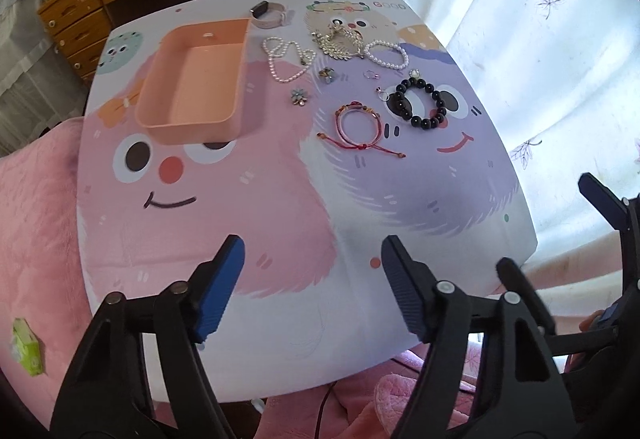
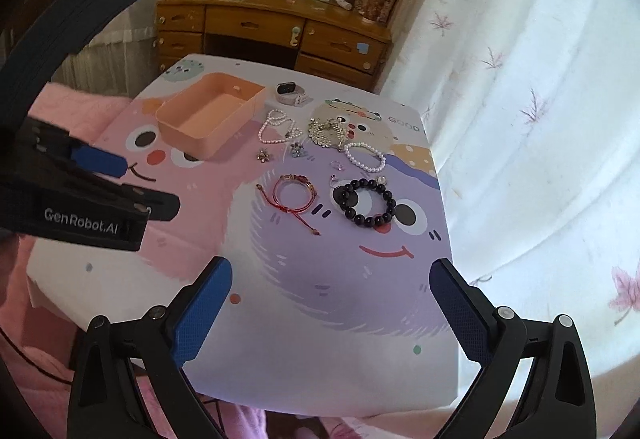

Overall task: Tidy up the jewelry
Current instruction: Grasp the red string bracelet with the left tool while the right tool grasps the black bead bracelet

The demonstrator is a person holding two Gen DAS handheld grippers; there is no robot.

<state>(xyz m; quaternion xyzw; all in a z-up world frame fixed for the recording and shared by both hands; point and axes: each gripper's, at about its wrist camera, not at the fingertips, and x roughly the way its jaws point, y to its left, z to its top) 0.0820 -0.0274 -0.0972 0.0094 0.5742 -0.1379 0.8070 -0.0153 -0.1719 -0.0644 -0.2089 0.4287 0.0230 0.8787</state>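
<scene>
Hovering wide-open, empty: left hand-held gripper (image 1: pixel 313 281), right hand-held gripper (image 2: pixel 330 299).

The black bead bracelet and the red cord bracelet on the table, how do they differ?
The black bead bracelet is a chunky ring of round dark beads; the red cord bracelet is thin string with loose tails trailing outward. The black one lies nearer the curtain side, the red one nearer the pink box. Both lie flat on the table, outside the box.

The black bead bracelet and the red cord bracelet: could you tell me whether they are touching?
Apart. The right wrist view shows bare printed tabletop between the black bead bracelet and the red cord bracelet.
</scene>
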